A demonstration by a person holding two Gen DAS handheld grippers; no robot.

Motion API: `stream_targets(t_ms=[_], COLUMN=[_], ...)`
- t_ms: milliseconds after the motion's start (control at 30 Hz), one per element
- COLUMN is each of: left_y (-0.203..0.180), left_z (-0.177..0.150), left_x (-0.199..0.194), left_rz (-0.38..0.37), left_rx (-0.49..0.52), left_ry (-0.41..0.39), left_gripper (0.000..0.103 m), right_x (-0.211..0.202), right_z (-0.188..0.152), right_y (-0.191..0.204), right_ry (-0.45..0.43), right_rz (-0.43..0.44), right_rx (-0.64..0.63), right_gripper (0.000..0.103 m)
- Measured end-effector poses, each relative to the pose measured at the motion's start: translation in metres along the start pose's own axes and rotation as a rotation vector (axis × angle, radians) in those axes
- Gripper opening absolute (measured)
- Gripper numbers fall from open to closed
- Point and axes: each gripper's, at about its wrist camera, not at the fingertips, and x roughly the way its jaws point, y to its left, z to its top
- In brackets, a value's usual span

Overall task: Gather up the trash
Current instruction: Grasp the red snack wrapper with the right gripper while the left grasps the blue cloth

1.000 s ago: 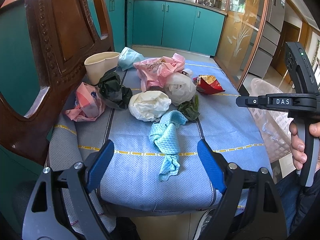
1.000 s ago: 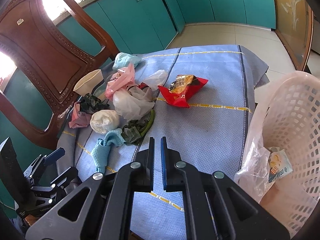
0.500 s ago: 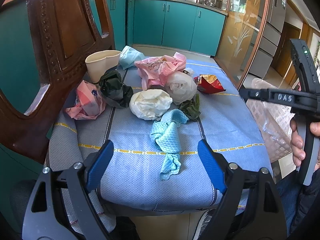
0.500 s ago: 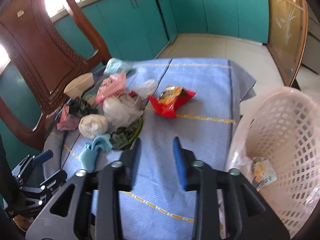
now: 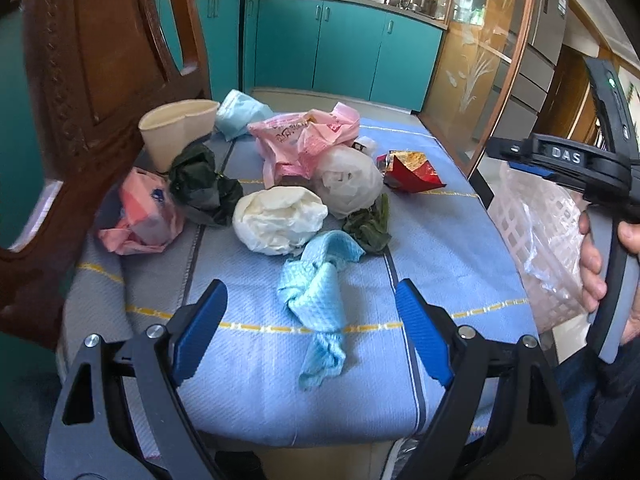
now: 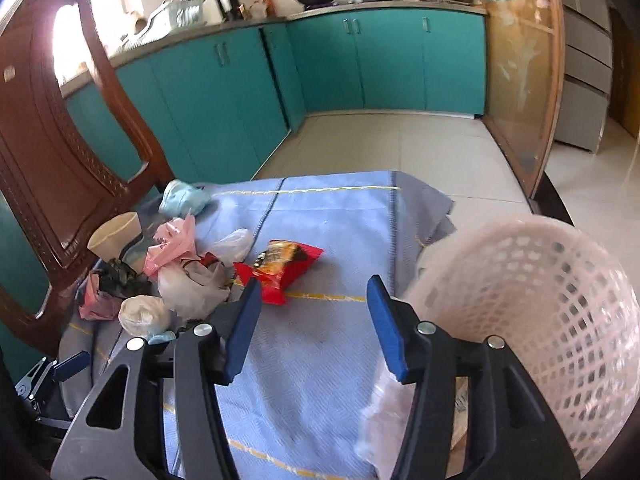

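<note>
Trash lies heaped on a blue-clothed table (image 5: 432, 264): a light blue cloth (image 5: 320, 300), a white crumpled bag (image 5: 280, 220), a clear bag (image 5: 348, 180), a pink bag (image 5: 304, 140), a red snack wrapper (image 5: 412, 168) (image 6: 280, 268), a dark bag (image 5: 200, 188) and a paper cup (image 5: 176, 128). My left gripper (image 5: 312, 328) hangs open over the table's near edge, with the blue cloth lying between and just beyond its fingers. My right gripper (image 6: 316, 320) has its jaws opening with nothing between them, above the cloth near the red wrapper. The pink mesh basket (image 6: 540, 312) stands at the right.
A carved wooden chair back (image 5: 80, 100) stands close at the left of the table. Teal kitchen cabinets (image 6: 360, 64) line the far wall over a tiled floor. A hand (image 5: 596, 264) holds the right gripper's handle beside the basket (image 5: 540, 232).
The right gripper's jaws went from shut to wide apart, and its view tilted up toward the kitchen. The left gripper stayed put and open.
</note>
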Motion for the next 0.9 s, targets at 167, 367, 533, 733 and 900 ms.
stream_targets(t_ms=[167,367,533,733,900], left_y=[0.008,0.013,0.01,0.002,-0.008], left_z=[0.009,0.011,0.005,0.001,0.001], left_x=[0.026,0.046,0.053,0.046,0.029], left_rz=[-0.004,0.013,-0.001,-0.013,-0.002], left_rx=[-0.047,-0.046,-0.011,0.019,0.057], left_ry=[0.036,0.085,0.122,0.114,0.078], left_gripper=[0.086,0.074,0.055,0.04,0.037], right_x=[0.055,0.1,0.112,0.103,0.084], right_z=[0.009,0.009,0.005,0.0,0.0], right_y=[0.027,0.038,0.047,0.049,0.039], right_ry=[0.092,0.167,0.198,0.177,0.133], right_rz=[-0.019,-0.075,-0.085,-0.103,-0.125], right_rx=[-0.009,0.01,-0.033,-0.073,-0.055], right_gripper=[0.062,0.062,0.05,0.042,0.042])
